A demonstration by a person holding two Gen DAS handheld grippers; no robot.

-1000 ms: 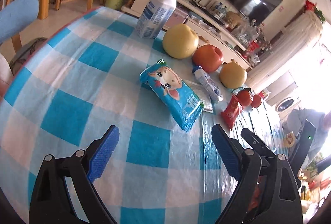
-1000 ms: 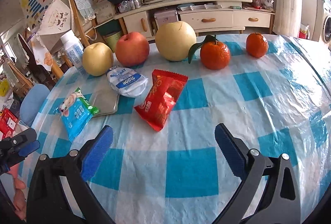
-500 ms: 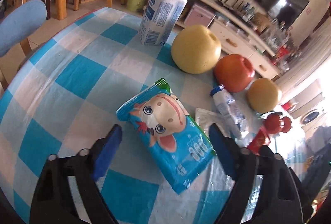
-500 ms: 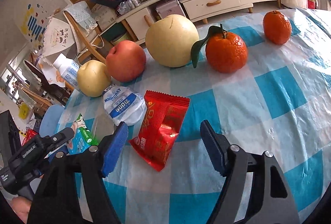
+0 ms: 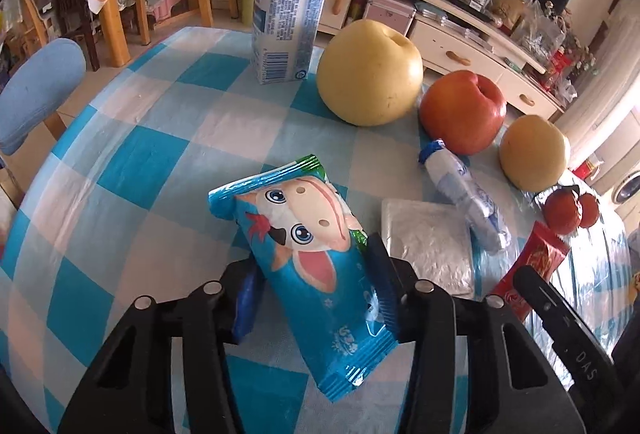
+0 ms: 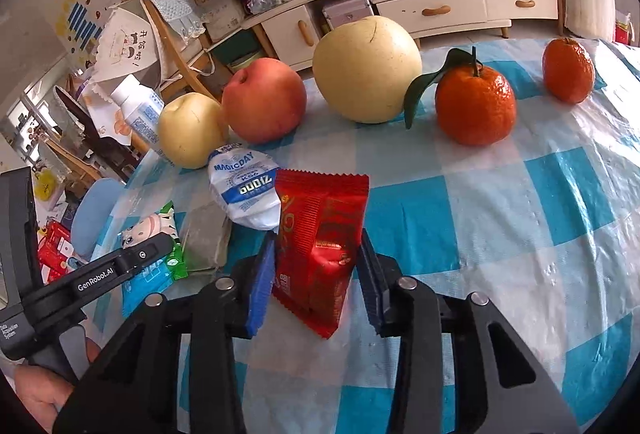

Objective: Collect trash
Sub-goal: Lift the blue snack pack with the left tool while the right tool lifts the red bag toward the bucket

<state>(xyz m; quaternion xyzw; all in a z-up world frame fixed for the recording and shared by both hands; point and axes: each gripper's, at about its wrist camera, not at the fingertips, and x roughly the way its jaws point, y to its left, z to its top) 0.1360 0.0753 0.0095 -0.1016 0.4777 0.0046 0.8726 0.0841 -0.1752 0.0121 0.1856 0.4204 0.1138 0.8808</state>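
Blue-and-white checked plastic tablecloth (image 5: pixel 132 169), glossy and slightly wrinkled, covers the table. Left gripper (image 5: pixel 316 282): jaws have just been closing and now pinch a blue foil snack packet (image 5: pixel 308 254) printed with a cartoon cow, crimped at both ends, lying flat on the cloth. Right gripper (image 6: pixel 316 274): jaws likewise just closing, blue ribbed pads now pressed to both sides of a red foil snack packet (image 6: pixel 320 234) with serrated top edge. Just beside it lies a crumpled white-and-blue wrapper (image 6: pixel 244 189) and a flat silver pouch (image 5: pixel 428 246). Behind stand a smooth yellow pear (image 6: pixel 366 69), a red apple (image 6: pixel 264 99), a smaller pear (image 6: pixel 192 129), two dimpled tangerines (image 6: pixel 476 105) and an upright white milk bottle (image 5: pixel 288 5).
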